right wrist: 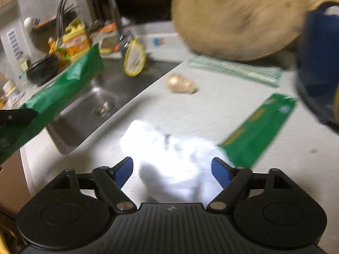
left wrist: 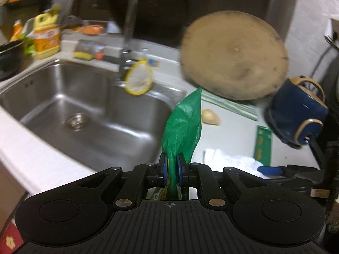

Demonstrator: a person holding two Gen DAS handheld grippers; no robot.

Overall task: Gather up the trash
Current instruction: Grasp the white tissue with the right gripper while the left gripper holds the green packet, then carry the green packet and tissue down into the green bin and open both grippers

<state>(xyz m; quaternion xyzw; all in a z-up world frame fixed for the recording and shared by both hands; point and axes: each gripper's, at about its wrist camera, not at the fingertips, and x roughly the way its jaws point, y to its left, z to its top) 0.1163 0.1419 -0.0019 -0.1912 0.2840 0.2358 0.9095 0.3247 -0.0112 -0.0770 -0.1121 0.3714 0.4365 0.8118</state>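
Now left tool (left wrist: pixel 171 164) pinches green wrapper (left wrist: pixel 182 124); right tool (right wrist: pixel 172 168) spread around white tissue (right wrist: pixel 169 158).

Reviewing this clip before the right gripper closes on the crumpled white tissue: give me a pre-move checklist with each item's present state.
1. Left gripper clamped on the green plastic bag: ok.
2. Right gripper open: ok.
3. White tissue between the right gripper's blue pads: ok.
4. Pads touching the tissue: cannot tell, picture blurred.
5. Green wrapper outside the jaws: ok, though its end lies close beside the tissue.
6. Bag mouth open to receive trash: cannot tell.
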